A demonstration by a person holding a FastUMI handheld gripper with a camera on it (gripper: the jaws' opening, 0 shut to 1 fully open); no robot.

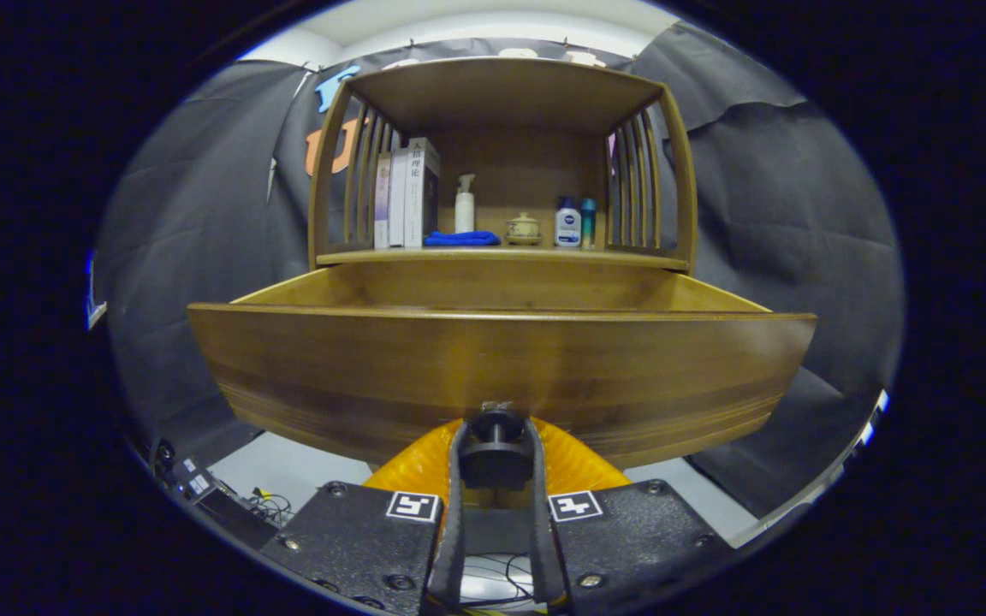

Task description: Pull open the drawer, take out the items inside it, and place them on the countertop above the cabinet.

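Drawer [501, 359] pulled out of the cabinet [506, 94], front panel just ahead of the fingers. Gripper [495, 445] clamped on the drawer knob [495, 428], both fingers pressing its sides. Drawer contents hidden behind the front. On the countertop [501, 255] beyond: books [407, 195], blue cloth [461, 239], pump bottle [465, 205], small pot [523, 228].
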